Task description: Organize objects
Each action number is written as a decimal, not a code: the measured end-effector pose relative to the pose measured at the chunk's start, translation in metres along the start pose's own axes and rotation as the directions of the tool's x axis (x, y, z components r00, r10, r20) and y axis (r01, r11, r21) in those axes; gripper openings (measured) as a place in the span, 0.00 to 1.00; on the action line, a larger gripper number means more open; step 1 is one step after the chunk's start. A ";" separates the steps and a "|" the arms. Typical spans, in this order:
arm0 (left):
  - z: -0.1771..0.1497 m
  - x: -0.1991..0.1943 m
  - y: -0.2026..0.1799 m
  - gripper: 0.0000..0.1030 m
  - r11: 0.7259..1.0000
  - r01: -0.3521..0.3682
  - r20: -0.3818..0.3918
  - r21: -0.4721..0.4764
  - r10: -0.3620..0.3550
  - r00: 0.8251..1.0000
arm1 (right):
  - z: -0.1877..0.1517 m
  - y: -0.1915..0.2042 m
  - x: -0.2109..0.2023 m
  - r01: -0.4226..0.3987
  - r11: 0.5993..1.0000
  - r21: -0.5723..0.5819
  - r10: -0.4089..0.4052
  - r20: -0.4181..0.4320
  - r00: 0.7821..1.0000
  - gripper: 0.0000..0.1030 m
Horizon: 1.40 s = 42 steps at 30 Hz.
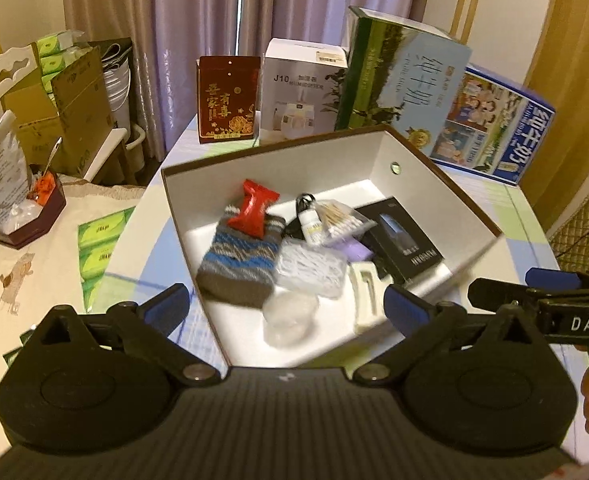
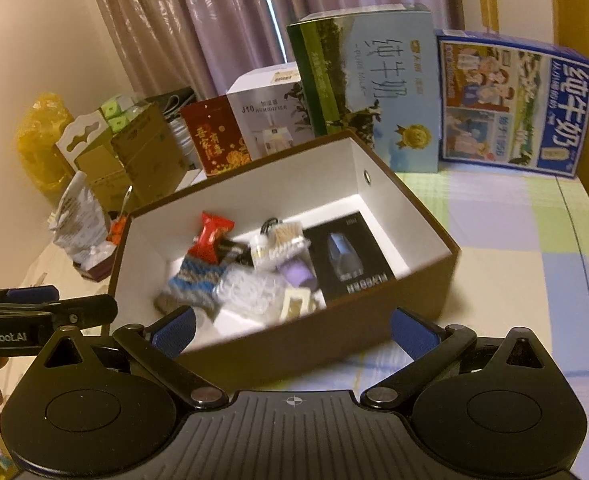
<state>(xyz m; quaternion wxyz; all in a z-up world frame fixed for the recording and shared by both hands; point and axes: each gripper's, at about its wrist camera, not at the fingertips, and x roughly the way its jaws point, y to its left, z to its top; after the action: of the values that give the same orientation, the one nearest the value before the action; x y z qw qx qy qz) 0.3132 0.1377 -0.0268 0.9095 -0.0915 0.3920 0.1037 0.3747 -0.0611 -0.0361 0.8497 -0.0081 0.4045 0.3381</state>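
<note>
Home; curtains (image 1: 198, 20); milk cartons (image 2: 514, 104)

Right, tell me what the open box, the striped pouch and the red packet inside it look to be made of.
Open box: seemingly stiff cardboard, matte white inside, brown outside; thin straight walls with a small punched hole.
Striped pouch: looks like knitted yarn, soft and matte; blue, grey and brown zigzag bands.
Red packet: probably plastic or foil film, glossy and crinkled with pinched ends; motion blur leaves that open.
</note>
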 end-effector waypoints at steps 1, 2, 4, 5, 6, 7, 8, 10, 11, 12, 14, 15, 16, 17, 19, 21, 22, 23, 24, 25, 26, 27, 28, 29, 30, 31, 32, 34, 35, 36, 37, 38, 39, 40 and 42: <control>-0.005 -0.005 -0.002 0.99 1.000 -0.002 0.000 0.000 0.002 1.000 | -0.004 -0.002 -0.006 -0.001 1.000 0.004 0.001 -0.003 1.000 0.98; -0.010 -0.012 -0.005 0.99 1.000 -0.002 0.000 0.001 0.002 1.000 | -0.008 -0.003 -0.012 -0.003 1.000 0.005 0.003 -0.006 1.000 0.98; -0.020 -0.023 -0.010 0.99 1.000 -0.003 0.002 0.002 0.003 1.000 | -0.016 -0.005 -0.024 -0.008 1.000 0.002 0.008 -0.007 1.000 0.98; -0.026 -0.029 -0.013 0.99 1.000 -0.005 0.002 0.003 0.004 1.000 | -0.020 -0.006 -0.030 -0.010 1.000 -0.002 0.010 -0.006 1.000 0.98; -0.031 -0.034 -0.016 0.99 1.000 -0.005 0.001 0.002 0.005 1.000 | -0.024 -0.006 -0.036 -0.009 1.000 -0.005 0.009 -0.005 1.000 0.98; -0.036 -0.039 -0.020 0.99 1.000 -0.008 0.000 -0.002 0.008 1.000 | -0.028 -0.007 -0.043 -0.009 1.000 -0.008 0.009 -0.004 1.000 0.98; -0.041 -0.045 -0.024 0.99 1.000 -0.010 -0.004 -0.005 0.010 1.000 | -0.033 -0.007 -0.050 -0.011 1.000 -0.013 0.011 -0.002 1.000 0.98; -0.051 -0.054 -0.029 0.99 1.000 -0.011 -0.008 -0.010 0.011 1.000 | -0.042 -0.010 -0.064 -0.015 1.000 -0.022 0.015 0.000 1.000 0.98; -0.056 -0.059 -0.032 0.99 1.000 -0.014 -0.013 -0.011 0.014 1.000 | -0.045 -0.011 -0.070 -0.015 1.000 -0.026 0.015 -0.002 1.000 0.98; -0.061 -0.065 -0.037 0.99 1.000 -0.015 -0.012 -0.009 0.015 1.000 | -0.050 -0.012 -0.076 -0.015 1.000 -0.028 0.014 -0.003 1.000 0.98; -0.071 -0.076 -0.045 0.99 1.000 -0.022 -0.009 -0.004 0.022 1.000 | -0.060 -0.016 -0.090 -0.015 0.999 -0.032 0.015 -0.008 1.000 0.98; -0.076 -0.082 -0.049 0.99 1.000 -0.022 -0.006 -0.003 0.022 1.000 | -0.064 -0.017 -0.095 -0.014 0.999 -0.034 0.014 -0.012 1.000 0.98; -0.082 -0.088 -0.054 0.99 1.000 -0.020 -0.006 -0.004 0.020 1.000 | -0.068 -0.018 -0.103 -0.014 0.999 -0.039 0.013 -0.013 1.000 0.98; -0.087 -0.093 -0.057 0.99 1.000 -0.018 -0.007 -0.007 0.018 1.000 | -0.072 -0.019 -0.109 -0.013 0.999 -0.044 0.012 -0.012 1.000 0.98; -0.098 -0.103 -0.064 0.99 1.000 -0.012 -0.007 -0.011 0.011 1.000 | -0.081 -0.022 -0.123 -0.009 0.999 -0.053 0.009 -0.011 1.000 0.98; -0.110 -0.113 -0.073 0.99 1.000 -0.006 -0.009 -0.009 0.005 1.000 | -0.091 -0.024 -0.136 -0.010 0.998 -0.061 0.009 -0.014 1.000 0.98; -0.116 -0.117 -0.077 0.99 1.000 -0.005 -0.010 -0.008 0.005 1.000 | -0.096 -0.025 -0.142 -0.009 0.998 -0.064 0.008 -0.016 1.000 0.98; -0.121 -0.122 -0.081 0.99 1.000 -0.004 -0.011 -0.008 0.004 1.000 | -0.100 -0.026 -0.148 -0.008 0.998 -0.067 0.006 -0.018 1.000 0.98; -0.127 -0.127 -0.084 0.99 1.000 -0.002 -0.011 -0.008 0.002 1.000 | -0.105 -0.027 -0.154 -0.007 0.997 -0.072 0.005 -0.021 1.000 0.98; -0.132 -0.131 -0.088 0.99 1.000 -0.001 -0.011 -0.007 0.001 1.000 | -0.111 -0.028 -0.160 -0.007 0.997 -0.078 0.005 -0.023 1.000 0.98; -0.136 -0.136 -0.092 0.99 1.000 -0.001 -0.011 -0.006 0.001 1.000 | -0.116 -0.029 -0.165 -0.005 0.997 -0.081 0.003 -0.025 1.000 0.98; -0.141 -0.140 -0.095 0.99 1.000 -0.001 -0.012 -0.006 0.001 1.000 | -0.121 -0.030 -0.171 -0.004 0.996 -0.084 0.002 -0.030 1.000 0.98; -0.146 -0.144 -0.098 0.99 1.000 0.001 -0.014 -0.005 -0.001 1.000 | -0.126 -0.032 -0.176 -0.004 0.996 -0.085 0.001 -0.035 0.999 0.98; -0.152 -0.148 -0.102 0.99 1.000 0.004 -0.015 -0.005 -0.004 1.000 | -0.131 -0.033 -0.180 -0.005 0.996 -0.086 0.002 -0.038 0.999 0.98; -0.156 -0.152 -0.105 0.99 1.000 0.004 -0.017 -0.006 -0.004 1.000 | -0.136 -0.035 -0.185 -0.006 0.996 -0.086 0.002 -0.039 0.999 0.98; -0.160 -0.155 -0.108 0.99 1.000 0.004 -0.018 -0.005 -0.004 1.000 | -0.141 -0.036 -0.189 -0.006 0.996 -0.085 0.002 -0.042 0.999 0.98; -0.165 -0.158 -0.111 0.99 1.000 0.005 -0.020 -0.004 -0.005 1.000 | -0.146 -0.037 -0.194 -0.005 0.996 -0.084 0.001 -0.046 0.999 0.98; -0.174 -0.164 -0.117 0.99 1.000 0.004 -0.025 -0.004 -0.004 1.000 | -0.154 -0.039 -0.201 -0.004 0.997 -0.082 0.000 -0.052 0.999 0.98; -0.179 -0.167 -0.119 0.99 1.000 0.006 -0.025 -0.002 -0.006 1.000 | -0.159 -0.040 -0.205 -0.003 0.997 -0.082 -0.001 -0.056 0.998 0.98; -0.182 -0.169 -0.121 0.99 1.000 0.007 -0.027 0.000 -0.007 1.000 | -0.162 -0.041 -0.208 -0.001 0.997 -0.083 -0.004 -0.058 0.998 0.98; -0.185 -0.171 -0.124 0.99 1.000 0.008 -0.029 0.001 -0.008 1.000 | -0.166 -0.042 -0.211 0.002 0.996 -0.084 -0.007 -0.059 0.998 0.98; -0.189 -0.173 -0.126 0.99 1.000 0.009 -0.032 0.003 -0.009 0.999 | -0.169 -0.043 -0.214 0.003 0.996 -0.084 -0.008 -0.061 0.998 0.98; -0.192 -0.174 -0.128 0.99 1.000 0.009 -0.036 0.004 -0.008 0.999 | -0.172 -0.043 -0.216 0.003 0.997 -0.083 -0.008 -0.063 0.998 0.98; -0.196 -0.176 -0.130 0.99 1.000 0.009 -0.039 0.006 -0.009 0.999 | -0.176 -0.044 -0.219 0.004 0.997 -0.081 -0.009 -0.065 0.998 0.98; -0.202 -0.179 -0.134 0.99 1.000 0.009 -0.044 0.009 -0.009 0.999 | -0.182 -0.045 -0.225 0.006 0.997 -0.080 -0.012 -0.066 0.998 0.98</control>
<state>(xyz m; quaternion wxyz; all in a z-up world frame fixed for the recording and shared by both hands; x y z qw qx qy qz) 0.0873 -0.0619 -0.0213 0.9016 -0.0914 0.4118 0.0959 0.1773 -0.2758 -0.0142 0.8363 -0.0550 0.4188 0.3497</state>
